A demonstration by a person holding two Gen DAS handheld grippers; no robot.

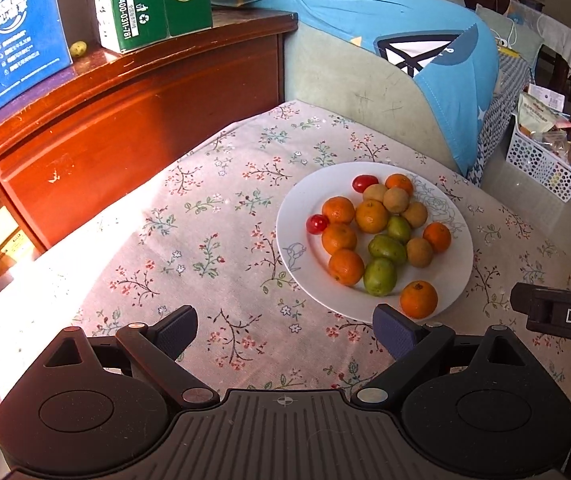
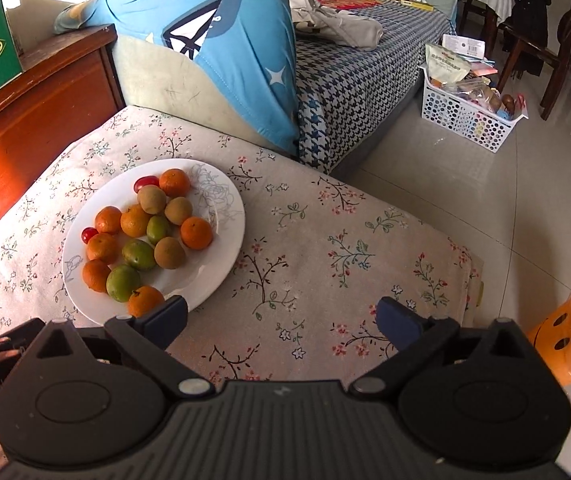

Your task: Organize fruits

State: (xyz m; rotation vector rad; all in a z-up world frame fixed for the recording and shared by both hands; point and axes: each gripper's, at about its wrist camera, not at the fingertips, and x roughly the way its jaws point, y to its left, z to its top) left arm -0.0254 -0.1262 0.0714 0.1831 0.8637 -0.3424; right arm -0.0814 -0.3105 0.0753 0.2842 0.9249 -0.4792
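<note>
A white plate (image 1: pixel 451 280) (image 2: pixel 213 268) on the floral tablecloth holds several oranges (image 1: pixel 371 216) (image 2: pixel 196 233), brown kiwis (image 1: pixel 396 200) (image 2: pixel 152 199), three green fruits (image 1: pixel 380 277) (image 2: pixel 138 255) and two red cherry tomatoes (image 1: pixel 317 224) (image 2: pixel 145 183). My left gripper (image 1: pixel 285 330) is open and empty over the cloth, left of and in front of the plate. My right gripper (image 2: pixel 283 320) is open and empty, to the right of the plate, its left finger (image 2: pixel 167 317) close by the plate's near rim.
A wooden cabinet (image 1: pixel 133 116) with a blue box (image 1: pixel 13 32) and a green carton (image 1: pixel 153 0) stands at the left. A sofa with a blue cloth (image 2: pixel 221 40) lies behind the table. A white basket (image 2: pixel 469 116) sits on the floor; an orange stool (image 2: pixel 565 332) is at the right.
</note>
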